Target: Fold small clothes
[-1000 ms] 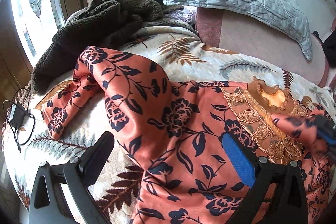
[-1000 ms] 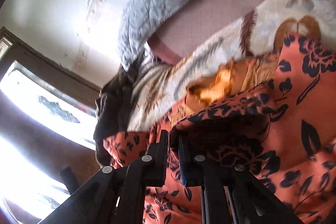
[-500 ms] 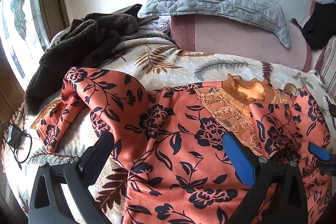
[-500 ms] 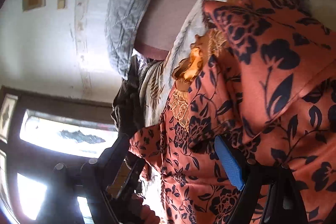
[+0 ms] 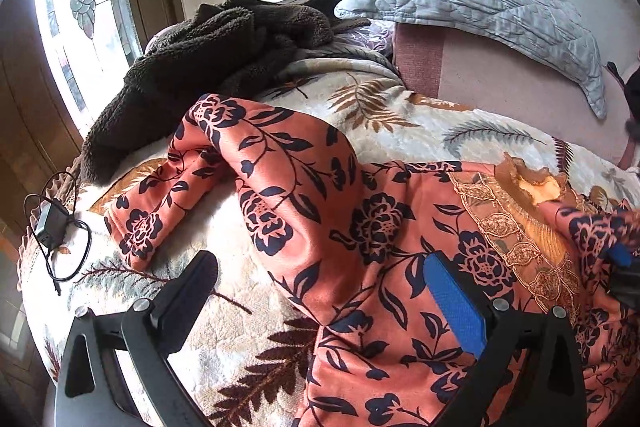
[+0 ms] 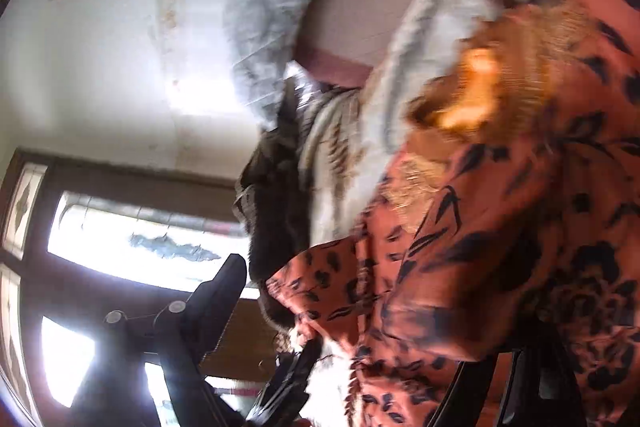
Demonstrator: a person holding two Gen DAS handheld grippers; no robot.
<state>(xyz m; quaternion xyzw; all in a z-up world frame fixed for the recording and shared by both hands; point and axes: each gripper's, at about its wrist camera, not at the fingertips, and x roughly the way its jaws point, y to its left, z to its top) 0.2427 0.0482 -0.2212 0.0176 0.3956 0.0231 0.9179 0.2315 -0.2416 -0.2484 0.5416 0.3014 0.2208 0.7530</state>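
Note:
An orange top with a dark floral print and a gold lace collar [image 5: 360,227] lies spread on the leaf-patterned bed cover [image 5: 392,107]. Its left sleeve [image 5: 168,195] is bent back on itself at the left. My left gripper [image 5: 320,295] is open and empty, hovering over the top's lower body. In the right wrist view the top [image 6: 520,227] fills the right side, blurred. My right gripper [image 6: 360,307] is open; cloth drapes over its right finger, which is hidden. The right gripper's blue pad shows at the right edge of the left wrist view [image 5: 620,255].
A dark brown fleece blanket [image 5: 208,67] is heaped at the back left by the window. A grey quilted pillow [image 5: 480,7] leans on the wall over a pink mattress [image 5: 500,75]. A black charger with cable [image 5: 52,227] lies at the bed's left edge.
My right gripper opened, letting go of the right sleeve, and has swung with motion blur. My left gripper shifted its view left and right over the top, staying open.

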